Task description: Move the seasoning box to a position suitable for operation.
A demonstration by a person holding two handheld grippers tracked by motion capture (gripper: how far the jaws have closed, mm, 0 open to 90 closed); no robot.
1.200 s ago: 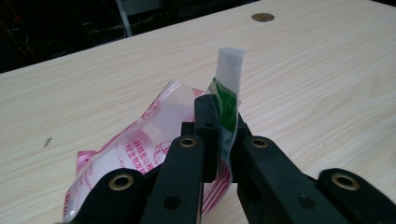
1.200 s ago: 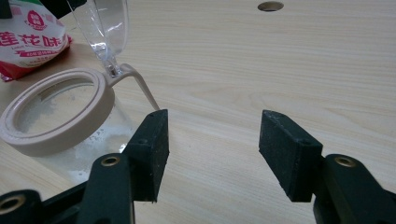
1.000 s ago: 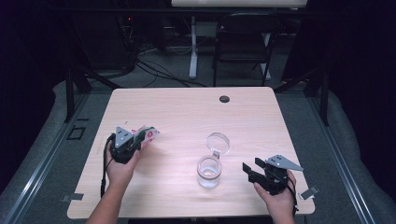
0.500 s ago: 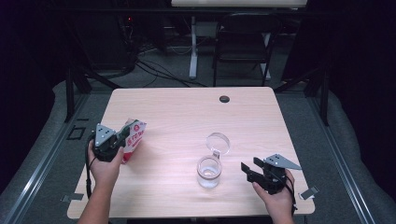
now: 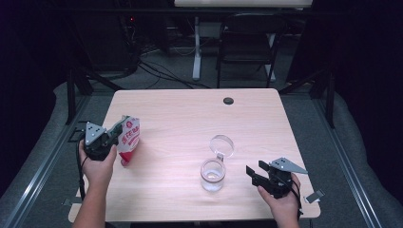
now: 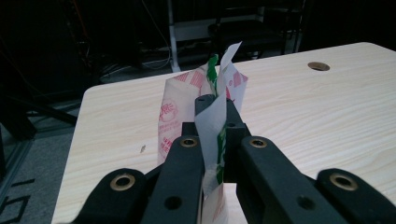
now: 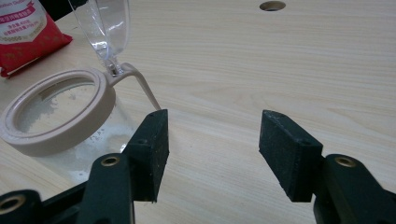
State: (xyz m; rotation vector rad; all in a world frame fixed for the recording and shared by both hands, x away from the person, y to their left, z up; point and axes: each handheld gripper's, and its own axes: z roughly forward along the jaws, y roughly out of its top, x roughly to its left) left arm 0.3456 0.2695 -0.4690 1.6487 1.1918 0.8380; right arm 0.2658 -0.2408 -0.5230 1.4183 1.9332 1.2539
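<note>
A red and white pouch (image 5: 128,138) stands at the table's left edge, its bottom corner touching the wood. My left gripper (image 5: 110,134) is shut on the pouch's (image 6: 187,112) torn white and green top strip, which sticks up between the jaws of my left gripper (image 6: 215,116). A clear glass jar (image 5: 212,174) with a beige rim (image 7: 56,109) and a hinged clear lid (image 5: 222,145) flipped open stands right of centre. White grains lie in its bottom. My right gripper (image 5: 253,170) rests near the front right, open, just right of the jar; in its own view my right gripper (image 7: 212,140) has bare wood between the pads.
A dark round grommet hole (image 5: 228,100) sits in the wooden table (image 5: 190,118) near its far edge. A black chair (image 5: 249,45) and cables stand on the floor beyond. Bare wood lies between the pouch and the jar.
My left gripper has carried the pouch leftward toward the table's left edge and tipped it more upright. The right gripper and the jar have stayed put.
</note>
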